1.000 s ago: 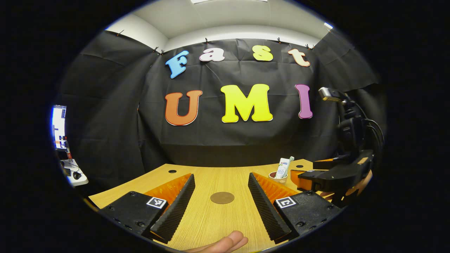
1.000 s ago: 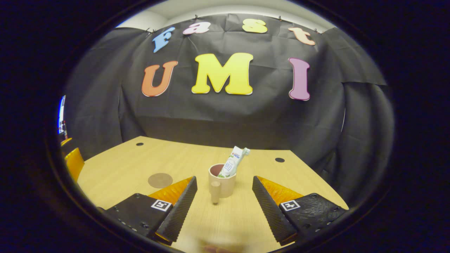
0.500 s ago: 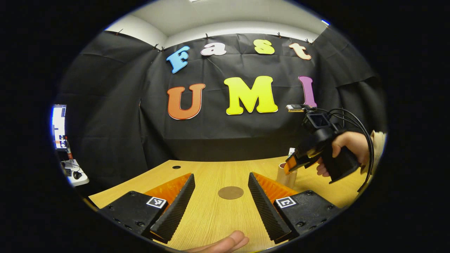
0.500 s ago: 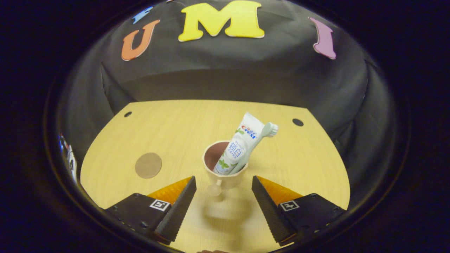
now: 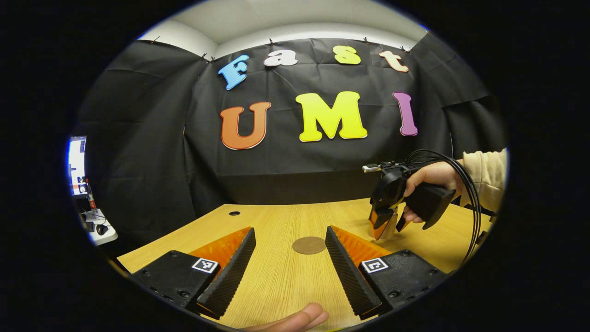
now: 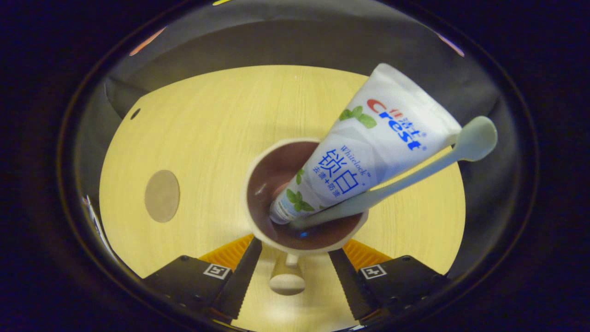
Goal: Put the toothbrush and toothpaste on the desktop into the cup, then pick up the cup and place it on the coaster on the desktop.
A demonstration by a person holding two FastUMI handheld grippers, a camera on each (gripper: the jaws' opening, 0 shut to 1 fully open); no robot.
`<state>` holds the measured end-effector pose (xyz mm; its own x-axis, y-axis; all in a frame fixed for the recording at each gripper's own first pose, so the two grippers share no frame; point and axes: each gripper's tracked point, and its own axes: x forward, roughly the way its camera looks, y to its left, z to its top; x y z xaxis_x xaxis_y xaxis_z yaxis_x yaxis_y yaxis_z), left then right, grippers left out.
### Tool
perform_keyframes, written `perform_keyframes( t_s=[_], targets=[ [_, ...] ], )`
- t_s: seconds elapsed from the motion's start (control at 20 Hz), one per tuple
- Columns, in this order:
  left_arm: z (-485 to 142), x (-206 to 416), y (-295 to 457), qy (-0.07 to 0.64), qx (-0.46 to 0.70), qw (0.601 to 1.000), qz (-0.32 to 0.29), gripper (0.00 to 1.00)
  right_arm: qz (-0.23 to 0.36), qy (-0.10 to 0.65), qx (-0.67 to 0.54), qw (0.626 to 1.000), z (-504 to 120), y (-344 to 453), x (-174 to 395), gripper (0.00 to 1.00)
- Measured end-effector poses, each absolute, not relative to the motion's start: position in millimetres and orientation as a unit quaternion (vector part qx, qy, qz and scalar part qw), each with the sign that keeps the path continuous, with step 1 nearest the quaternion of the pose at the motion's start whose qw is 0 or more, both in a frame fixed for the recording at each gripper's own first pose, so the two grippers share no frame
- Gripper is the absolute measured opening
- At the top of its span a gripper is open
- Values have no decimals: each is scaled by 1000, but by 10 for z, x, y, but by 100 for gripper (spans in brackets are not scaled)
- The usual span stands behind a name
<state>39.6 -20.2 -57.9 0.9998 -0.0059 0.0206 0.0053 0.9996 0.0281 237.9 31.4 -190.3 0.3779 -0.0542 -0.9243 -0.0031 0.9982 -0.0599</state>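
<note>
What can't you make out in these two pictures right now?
- Whether the right tongs touch the cup's handle: right gripper view, too close to tell.
- Cup: left gripper view, mostly hidden behind the right tongs.
- Toothbrush bristles: right gripper view, facing away.
- Cup's base: hidden under its own rim.

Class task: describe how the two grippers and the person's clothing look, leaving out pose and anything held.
Left gripper: black blocks with square black-and-white markers, ribbed wedge fingers. Right gripper: black body, looping black cables, and the same markers in its own view. The sleeve is cream.
</note>
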Motion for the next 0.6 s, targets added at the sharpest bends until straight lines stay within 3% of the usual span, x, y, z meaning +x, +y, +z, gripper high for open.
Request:
perform_keyframes(
  t_s=[0.25,0.3,0.6],
  targets=[
    [-700,425,-167,2,10,1000,-6,96,-19,573,13,819,-1920,294,2377,50],
    [-721,428,-188,5,7,1000,-9,97,-15,572,11,820,-1965,300,2371,29],
    [-755,394,-220,4,14,1000,-16,96,6,558,-6,830,-1981,305,2381,27]
  ],
)
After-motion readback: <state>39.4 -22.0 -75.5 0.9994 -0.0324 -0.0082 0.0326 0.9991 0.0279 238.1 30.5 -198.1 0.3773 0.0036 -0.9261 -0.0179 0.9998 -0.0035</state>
